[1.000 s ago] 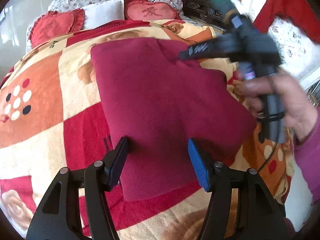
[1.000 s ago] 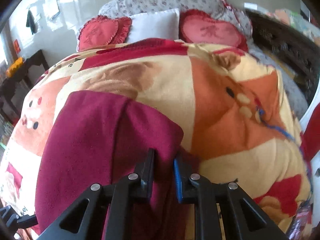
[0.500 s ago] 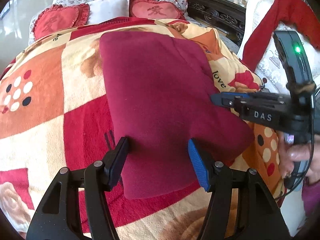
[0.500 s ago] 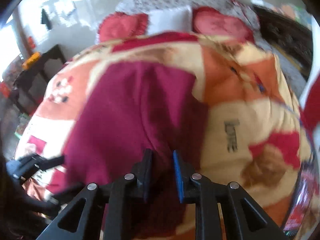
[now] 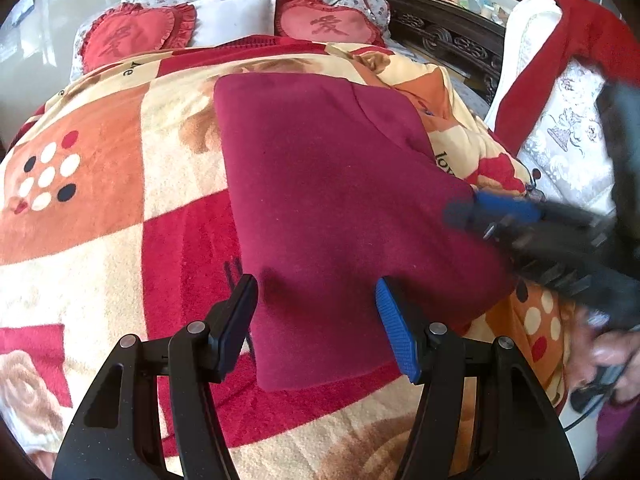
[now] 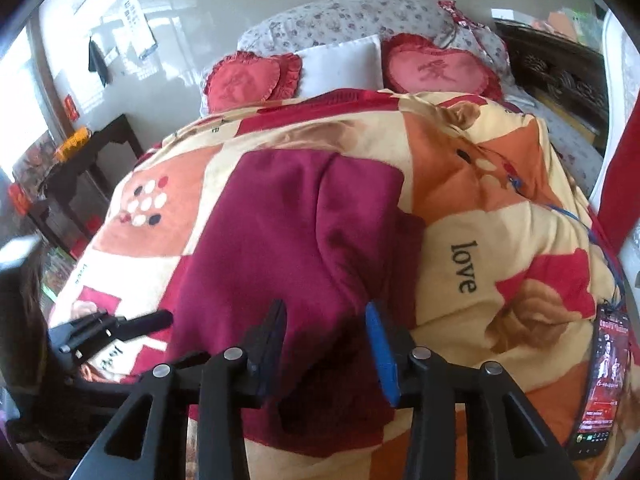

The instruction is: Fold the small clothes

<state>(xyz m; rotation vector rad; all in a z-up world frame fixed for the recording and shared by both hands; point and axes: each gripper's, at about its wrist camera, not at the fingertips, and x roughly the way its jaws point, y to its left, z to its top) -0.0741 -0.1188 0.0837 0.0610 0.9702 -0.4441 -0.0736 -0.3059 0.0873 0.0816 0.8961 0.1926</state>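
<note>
Your right claw [image 5: 472, 210] is badly smeared in the left wrist view, a dark blur with a blue pad at the right edge of the dark red garment [image 5: 340, 208], so you cannot read its pads there; your own hand [image 5: 612, 352] below it is blurred too and cut off by the frame. From the right wrist view that claw [image 6: 326, 340] is clear: its jaws are opening, the garment's near edge lies between them, and the pads do not press on the cloth. Your left claw [image 5: 316, 320] stands open, straddling the near part of the garment without squeezing it; in the right wrist view only one dark finger of it [image 6: 120, 328] shows at the left, the rest lost in shadow. The garment lies folded on the patterned blanket [image 5: 100, 240] of the bed, a lengthwise fold line running down it. Its near corners are hidden behind the claws' black arms. Around it: two red heart cushions [image 6: 248, 80] and a white pillow [image 6: 340, 64] at the head of the bed, a carved dark wooden piece [image 5: 448, 36] to the right, a red and white fabric [image 5: 560, 80] draped beyond that, a phone [image 6: 604, 392] at the blanket's right edge, and a dark side table [image 6: 84, 160] to the left.
</note>
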